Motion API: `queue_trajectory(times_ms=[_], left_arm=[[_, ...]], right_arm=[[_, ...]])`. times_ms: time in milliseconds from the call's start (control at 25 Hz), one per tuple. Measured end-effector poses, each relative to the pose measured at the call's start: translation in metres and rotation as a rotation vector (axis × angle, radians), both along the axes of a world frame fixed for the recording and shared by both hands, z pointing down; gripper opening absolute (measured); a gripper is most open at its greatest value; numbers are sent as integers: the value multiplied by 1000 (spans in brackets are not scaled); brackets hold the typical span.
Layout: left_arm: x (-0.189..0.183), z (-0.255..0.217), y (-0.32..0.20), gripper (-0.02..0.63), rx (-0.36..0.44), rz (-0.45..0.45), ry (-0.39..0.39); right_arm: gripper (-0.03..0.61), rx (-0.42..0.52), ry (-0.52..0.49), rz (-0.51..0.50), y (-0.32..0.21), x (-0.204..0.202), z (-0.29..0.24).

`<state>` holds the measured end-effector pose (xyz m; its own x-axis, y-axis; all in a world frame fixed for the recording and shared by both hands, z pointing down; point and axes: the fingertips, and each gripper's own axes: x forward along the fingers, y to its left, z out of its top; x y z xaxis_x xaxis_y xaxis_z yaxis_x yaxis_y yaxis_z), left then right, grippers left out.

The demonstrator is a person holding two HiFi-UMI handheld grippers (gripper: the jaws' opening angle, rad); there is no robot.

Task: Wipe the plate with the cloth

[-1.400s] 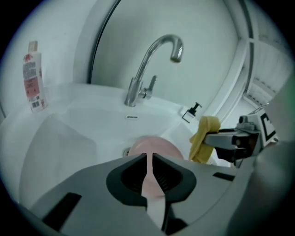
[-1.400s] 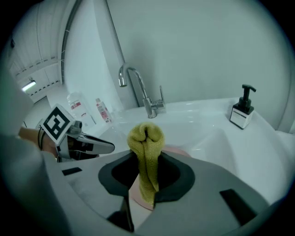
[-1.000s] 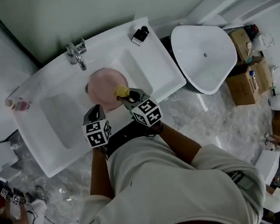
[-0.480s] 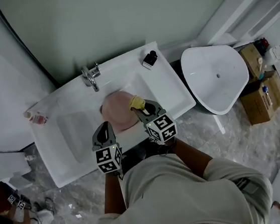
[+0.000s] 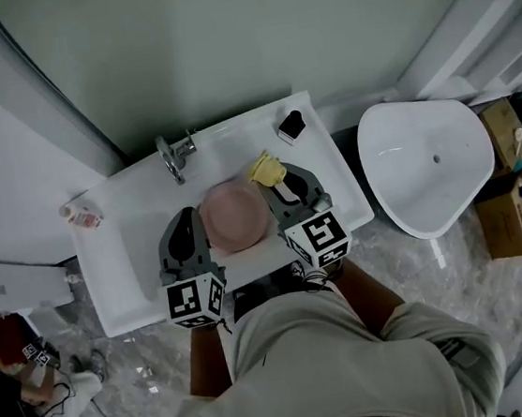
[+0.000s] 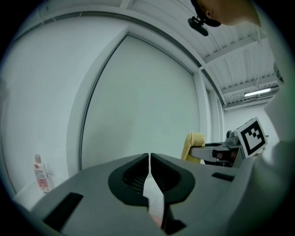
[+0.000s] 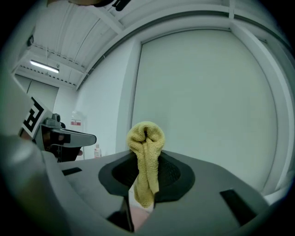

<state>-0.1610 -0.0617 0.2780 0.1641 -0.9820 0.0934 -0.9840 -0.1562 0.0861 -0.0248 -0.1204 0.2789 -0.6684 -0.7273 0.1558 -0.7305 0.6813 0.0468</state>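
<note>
Far left on the white sink unit (image 5: 122, 267) there's a small bottle (image 5: 80, 215), and the tap (image 5: 171, 155) sits at the back edge a bit further along. The left gripper (image 5: 189, 213) hovers over the basin just left of the plate (image 5: 235, 215), angled up toward the wall. Its jaws are pressed together tip to tip with nothing caught between the tips. There's a pale pinkish sliver showing in the gap lower down, and I think that's just the plate underneath, but it's hard to say for sure. The pink plate is down in the basin between the two grippers. The right gripper (image 5: 275, 180) is at the plate's upper right edge, jaws clamped on the yellow cloth (image 5: 265, 167), which bunches up past the tips. A small black object (image 5: 290, 125) sits on the back right corner, and a white basin (image 5: 426, 168) and a cardboard box (image 5: 510, 196) are off to the right.
</note>
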Motion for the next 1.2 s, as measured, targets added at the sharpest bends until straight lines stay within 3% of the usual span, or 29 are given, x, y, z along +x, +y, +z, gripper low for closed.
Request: queue_trajectory(times_ms=[160,400,1200], left_arm=[[12,-27,-9,29,54,-24,-52],[23,-36,-22,29,62,-40,-97],[20,-17,-13,29,12,-49,-96]], right_arm=[[84,77,-24,-2,-13,18,-32],[84,128,-45,-7,-22,31,-51],[83,119,-49,40,-18,41,-43]])
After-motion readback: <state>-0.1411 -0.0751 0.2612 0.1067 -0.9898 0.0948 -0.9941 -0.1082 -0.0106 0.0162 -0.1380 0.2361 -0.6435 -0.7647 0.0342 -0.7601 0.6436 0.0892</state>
